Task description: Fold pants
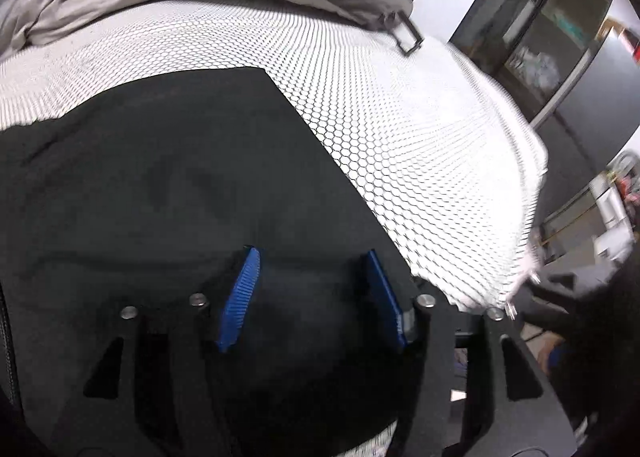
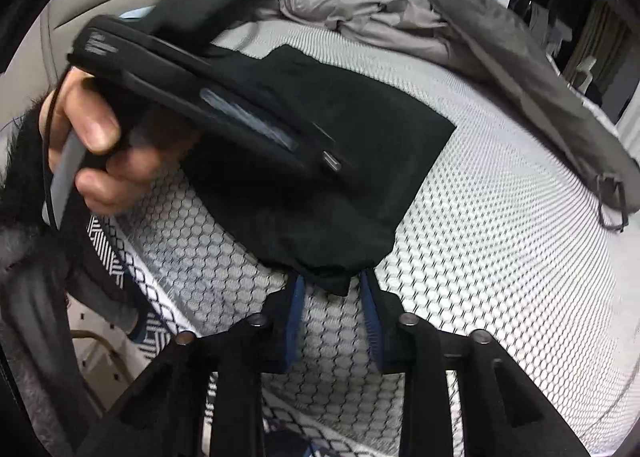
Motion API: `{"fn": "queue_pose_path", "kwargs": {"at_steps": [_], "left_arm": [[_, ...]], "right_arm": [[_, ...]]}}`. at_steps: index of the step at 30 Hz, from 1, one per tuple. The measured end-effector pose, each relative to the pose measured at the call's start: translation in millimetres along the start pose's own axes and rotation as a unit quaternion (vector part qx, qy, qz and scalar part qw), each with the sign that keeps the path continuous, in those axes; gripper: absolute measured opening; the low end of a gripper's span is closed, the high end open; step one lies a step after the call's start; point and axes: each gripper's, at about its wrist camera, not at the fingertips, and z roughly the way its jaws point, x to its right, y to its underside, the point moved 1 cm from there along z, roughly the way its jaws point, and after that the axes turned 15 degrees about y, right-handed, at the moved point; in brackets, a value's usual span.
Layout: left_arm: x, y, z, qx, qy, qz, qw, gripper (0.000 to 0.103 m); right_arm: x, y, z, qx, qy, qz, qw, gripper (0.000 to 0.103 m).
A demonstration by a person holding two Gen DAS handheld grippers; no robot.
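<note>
A: Two grippers, one pair of black pants [image 2: 320,161], lying folded flat on the honeycomb-patterned bed cover [image 2: 500,257]. How do the jaws stand?

B: The right gripper [image 2: 332,281] has a bunched corner of the pants between its blue pads [image 2: 297,297]; the jaws stand narrow and seem to pinch that corner, with the rest of the cloth spread out ahead of the tips. The left gripper [image 1: 310,289] hovers over the pants with its jaws about half apart and nothing clamped; dark cloth lies under and ahead of both fingers, the bare cover off to their right.

A: How will it handle?

B: I judge it soft, light and limp. It will sag and drag wherever it is not held, and a thin pinch may slip.

A: Where to take hold?

B: At an edge or corner, through all layers, one gripper at each end of the same edge, so the fold lifts evenly.
</note>
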Motion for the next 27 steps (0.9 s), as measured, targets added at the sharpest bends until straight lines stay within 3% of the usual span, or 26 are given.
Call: {"fn": "queue_pose_path", "kwargs": {"at_steps": [1,2,6,11,15,19,22,23,25,27], "left_arm": [[0.2,-1.3,5.3,-0.005,-0.011,0.0,0.9999,0.054],[0.3,-1.9,8.5,-0.005,-0.014,-0.005,0.9999,0.054],[-6.0,-6.5,8.1,0.002,-0.005,-0.023,0.9997,0.054],[-8.5,-0.8,4.1,0.005,-0.005,-0.017,0.9998,0.054],[-5.0,3.7,-4.0,0.005,-0.007,-0.007,0.9999,0.054],[20.0,24.4,-17.1,-0.006,0.002,0.037,0.9993,0.059],[50.5,55.3,-15.1,-0.019,-0.024,0.117,0.9927,0.069],[58.1,64.8,-12.1,-0.035,-0.031,0.141,0.9889,0.073],[67.7,78.1,-15.1,-0.043,-0.037,0.171,0.9836,0.073],[70.4,83.2,-22.9,-0.051,-0.021,0.183,0.9814,0.073]], "right_arm": [[-1.2,-0.4,1.1,0.01,0.001,-0.002,1.0,0.006],[-3.7,-0.8,2.1,0.018,0.002,-0.007,1.0,0.004],[-12.4,5.8,-8.9,0.041,-0.026,-0.028,0.998,0.002],[-22.5,26.1,-15.8,0.003,-0.085,-0.074,0.994,0.0],[-14.2,31.5,-18.8,-0.009,-0.091,-0.063,0.994,0.001],[15.3,33.2,-21.1,-0.002,-0.069,-0.022,0.997,0.018],[47.3,33.2,-14.8,-0.006,-0.052,0.054,0.997,0.037],[58.8,31.8,-11.5,-0.007,-0.051,0.09,0.995,0.045],[77.7,28.7,-0.2,-0.017,-0.06,0.167,0.984,0.047],[87.0,25.4,14.6,-0.041,-0.097,0.226,0.968,0.047]]}}
